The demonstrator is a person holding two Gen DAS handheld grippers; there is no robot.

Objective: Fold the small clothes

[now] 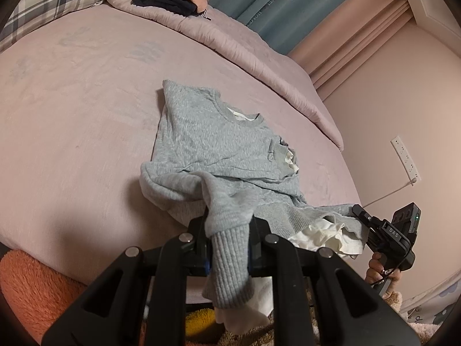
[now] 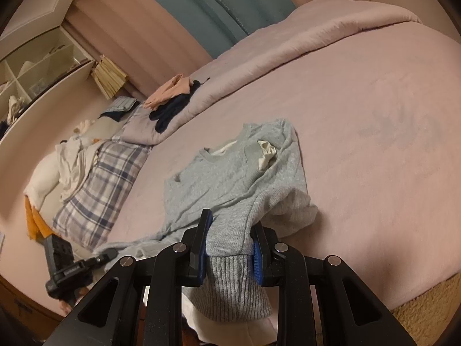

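A wide bed [image 1: 86, 92] covered in a pale pink sheet fills most of both views. A rolled pink quilt [image 1: 230, 43] runs along its far side, in the upper middle of the left view. Behind it stands a teal padded headboard [image 2: 201, 3]. A plaid pillow [image 2: 106, 178] lies at the left of the right view. The walls are pink; a white power strip [image 1: 404, 158] hangs on the wall [image 1: 397, 95] at the right of the left view. White shelves [image 2: 37, 66] sit in the upper left of the right view. The light is dim and warm.
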